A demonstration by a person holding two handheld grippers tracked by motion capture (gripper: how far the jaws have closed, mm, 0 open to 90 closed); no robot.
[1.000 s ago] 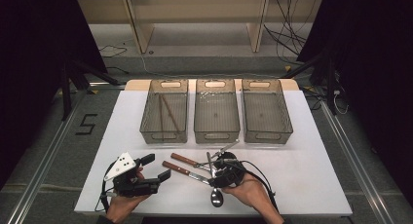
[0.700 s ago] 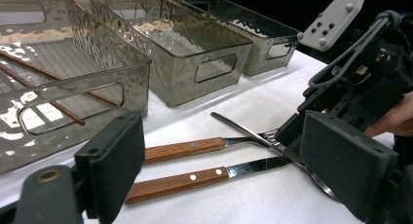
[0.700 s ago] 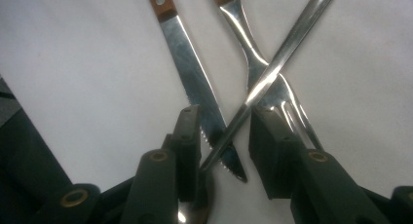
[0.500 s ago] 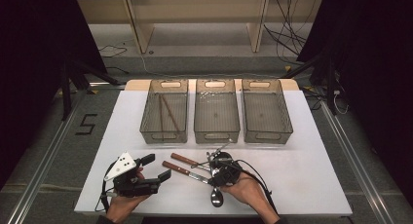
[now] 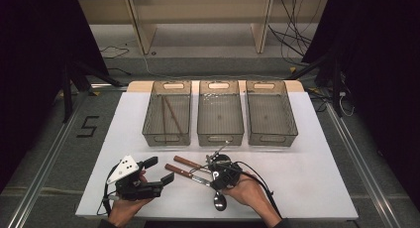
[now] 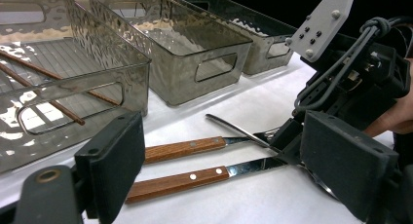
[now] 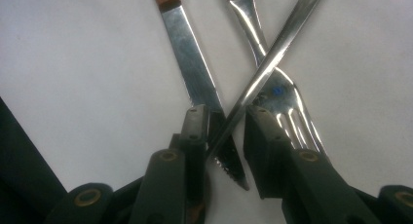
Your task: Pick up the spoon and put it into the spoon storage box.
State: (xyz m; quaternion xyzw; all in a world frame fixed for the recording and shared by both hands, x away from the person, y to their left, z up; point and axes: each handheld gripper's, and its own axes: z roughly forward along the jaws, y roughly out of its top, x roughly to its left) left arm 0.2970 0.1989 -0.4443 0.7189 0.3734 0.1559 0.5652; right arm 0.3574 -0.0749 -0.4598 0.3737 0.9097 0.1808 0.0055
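A metal spoon [image 5: 219, 202] lies near the table's front edge, and its handle [image 7: 272, 53] crosses over a wood-handled knife [image 5: 179, 170] and a wood-handled fork [image 5: 187, 162]. My right gripper [image 5: 213, 164] sits low over this cutlery. In the right gripper view its jaws [image 7: 226, 114] have just been closing and stand either side of the spoon handle, with a small gap still visible. My left gripper [image 5: 159, 170] rests at the front left, open and with nothing in it. From the left gripper view [image 6: 226, 136] it faces the knife [image 6: 178, 181], the fork [image 6: 185, 148] and the right gripper [image 6: 288, 139].
Three clear bins stand in a row at the back of the white table: left [image 5: 167, 137], middle [image 5: 220, 138] and right [image 5: 272, 138]. Two brown chopsticks [image 5: 171, 114] lie in the left bin. Open table surface lies to the right of the right hand.
The right hand has edged slightly left over the cutlery, and the spoon's raised handle end has swung a little with it. The left gripper has stayed still.
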